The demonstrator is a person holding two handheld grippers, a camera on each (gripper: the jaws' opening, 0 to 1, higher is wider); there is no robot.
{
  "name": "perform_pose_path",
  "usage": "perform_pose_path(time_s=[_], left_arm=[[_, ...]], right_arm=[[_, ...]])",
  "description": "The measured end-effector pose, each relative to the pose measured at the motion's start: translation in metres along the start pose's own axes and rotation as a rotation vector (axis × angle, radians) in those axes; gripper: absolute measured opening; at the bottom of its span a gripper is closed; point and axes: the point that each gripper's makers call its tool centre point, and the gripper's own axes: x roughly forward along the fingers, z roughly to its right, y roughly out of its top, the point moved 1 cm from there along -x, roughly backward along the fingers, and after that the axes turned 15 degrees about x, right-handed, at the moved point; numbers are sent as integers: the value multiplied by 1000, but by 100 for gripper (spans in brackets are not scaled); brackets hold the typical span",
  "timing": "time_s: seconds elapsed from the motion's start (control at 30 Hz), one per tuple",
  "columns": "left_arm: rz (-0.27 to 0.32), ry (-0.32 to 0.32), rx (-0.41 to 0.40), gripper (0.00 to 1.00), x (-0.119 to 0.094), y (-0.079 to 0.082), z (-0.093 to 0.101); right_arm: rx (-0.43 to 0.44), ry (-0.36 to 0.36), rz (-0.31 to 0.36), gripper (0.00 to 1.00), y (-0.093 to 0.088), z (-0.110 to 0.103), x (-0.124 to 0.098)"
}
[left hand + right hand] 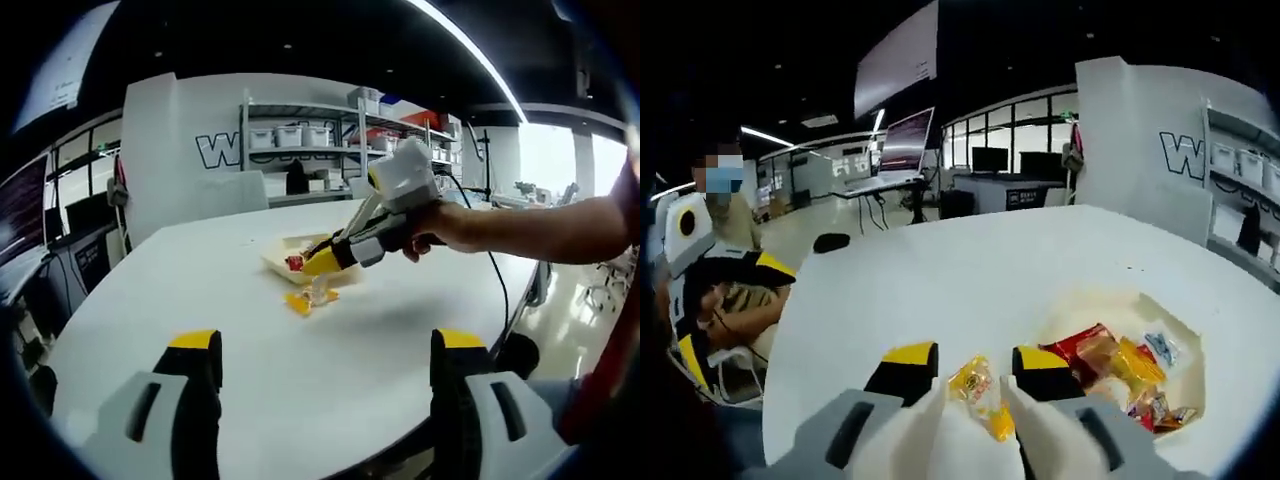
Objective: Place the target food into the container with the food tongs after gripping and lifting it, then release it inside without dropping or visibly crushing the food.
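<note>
- Two grippers are involved, and the left gripper [325, 372] is seen in its own view with jaws standing wide apart and nothing between them, above the bare white table [200, 290]; little risk is posed by it unless it is swung across toward the food
- Further right in the left gripper view, the right gripper [325, 262] is held by a hand [447, 225] low over the table, with white tongs [322, 285] clamped in it and their tips reaching down to a yellow wrapped snack [301, 302], which lies on the table just in front of the container [280, 262]
- In the right gripper view, the snack [978, 393] is seen between the tong arms [910, 440], with the jaws closed onto those arms; whether the tips have actually pinched it cannot be told
- A slip is judged likely if the glossy wrapper is caught only at its edge, so that it would be dropped during the lift
- Crushing is judged possible if the jaws are squeezed harder to make up for a poor hold
- To the right, the container [1115, 312] already holds several wrapped snacks [1120, 365], so a release made too early could leave the snack on the rim or the table
</note>
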Motion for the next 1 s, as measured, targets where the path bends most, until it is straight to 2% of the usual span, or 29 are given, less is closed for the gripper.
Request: perform_pose_path(time_s=[0.1, 0.17, 0.2, 0.3, 0.43, 0.6, 0.63, 0.7, 0.77, 0.9, 1.0], left_arm=[[3, 12, -9, 84, -2, -2, -5], [1, 16, -18, 84, -1, -5, -6], [-3, 15, -25, 84, 0, -7, -6], [-5, 0, -21, 84, 4, -6, 0], [6, -19, -12, 84, 9, -2, 7], [4, -27, -6, 84, 9, -2, 8], [4, -25, -8, 84, 8, -2, 7], [7, -19, -10, 84, 6, -1, 4], [10, -12, -9, 83, 4, -1, 2], [7, -2, -14, 83, 1, -2, -1], [3, 4, -19, 83, 0, -5, -3]], right_arm=[[121, 21, 3, 23, -9, -2, -3], [129, 18, 18, 23, -7, -2, -7], [179, 26, 8, 23, -10, -5, -9], [185, 20, 8, 23, -12, -6, -14], [188, 35, 4, 23, -12, -18, -22], [127, 26, 39, 24, 3, -21, -24], [66, 7, 39, 24, 4, -16, -21], [-4, -39, 24, 25, 2, -5, -15], [-55, -32, 24, 25, 1, -5, -10], [-43, -16, -7, 25, -8, -6, -1], [-83, -11, 3, 26, -8, -9, 0]])
